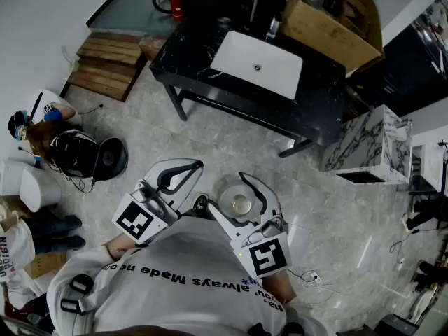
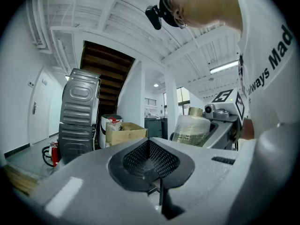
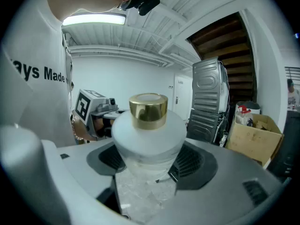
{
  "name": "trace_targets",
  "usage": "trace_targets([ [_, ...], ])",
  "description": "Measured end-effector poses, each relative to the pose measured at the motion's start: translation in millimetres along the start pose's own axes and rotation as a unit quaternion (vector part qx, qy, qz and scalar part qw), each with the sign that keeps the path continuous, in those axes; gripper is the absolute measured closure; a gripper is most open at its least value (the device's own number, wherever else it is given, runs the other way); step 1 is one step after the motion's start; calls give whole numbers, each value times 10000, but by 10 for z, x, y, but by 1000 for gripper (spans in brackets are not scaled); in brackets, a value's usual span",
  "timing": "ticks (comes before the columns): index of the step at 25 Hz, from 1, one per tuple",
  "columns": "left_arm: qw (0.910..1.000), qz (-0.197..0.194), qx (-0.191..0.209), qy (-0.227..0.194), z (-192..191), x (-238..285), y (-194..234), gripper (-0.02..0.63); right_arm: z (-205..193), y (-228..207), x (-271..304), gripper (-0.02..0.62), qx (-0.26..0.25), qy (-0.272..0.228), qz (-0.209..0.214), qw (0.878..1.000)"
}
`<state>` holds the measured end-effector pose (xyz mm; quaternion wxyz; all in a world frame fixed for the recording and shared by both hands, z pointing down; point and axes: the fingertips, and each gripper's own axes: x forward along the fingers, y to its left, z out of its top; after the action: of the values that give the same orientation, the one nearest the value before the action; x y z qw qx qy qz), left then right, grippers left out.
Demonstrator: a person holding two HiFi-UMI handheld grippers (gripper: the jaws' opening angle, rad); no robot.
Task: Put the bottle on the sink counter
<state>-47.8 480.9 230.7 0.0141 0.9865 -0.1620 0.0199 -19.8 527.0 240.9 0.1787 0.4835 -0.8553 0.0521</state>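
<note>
The right claw (image 3: 149,170) is clenched on the bottle (image 3: 148,125). Its two dark pads press the clear body from either side, and the gold cap (image 3: 148,110) stands upright above them at twelve o'clock. So the pick-up is done: the bottle is off the ground, carried close in front of the person's chest. The left claw (image 2: 152,167) is closed on nothing, pads meeting. It hangs at about nine o'clock of the right one, a little apart, and as far as I can judge it has no part in the carrying.

Seen from the head, bare floor (image 1: 231,142) lies between the person and the desk (image 1: 189,58), which stands well apart at twelve to one o'clock. Its black top has a white sink (image 1: 280,82) set in the middle and a box (image 1: 329,30) at the one o'clock end. Dark top shows free at the eleven o'clock end and along the near edge.

What's left, I'd say, is most of the job. The bottle has to be walked over and lowered upright onto the black top beside the sink, not in it. Then the right claw lets go and draws back. None of that is begun.
</note>
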Motion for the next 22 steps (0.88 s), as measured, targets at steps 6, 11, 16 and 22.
trace_targets([
  [6, 9998, 58, -37, -161, 91, -279, -55, 603, 117, 313, 28, 262, -142, -41, 17, 9999],
  [11, 9997, 36, 98, -218, 159, -387, 7, 603, 208, 424, 98, 262, -183, -60, 92, 9998],
  [16, 9995, 98, 25, -302, 140, -572, 150, 603, 280, 534, 259, 262, -189, -39, 139, 9997],
  [22, 9995, 176, 64, -269, 134, -751, 360, 603, 362, 583, 491, 262, -269, 4, 147, 9995],
])
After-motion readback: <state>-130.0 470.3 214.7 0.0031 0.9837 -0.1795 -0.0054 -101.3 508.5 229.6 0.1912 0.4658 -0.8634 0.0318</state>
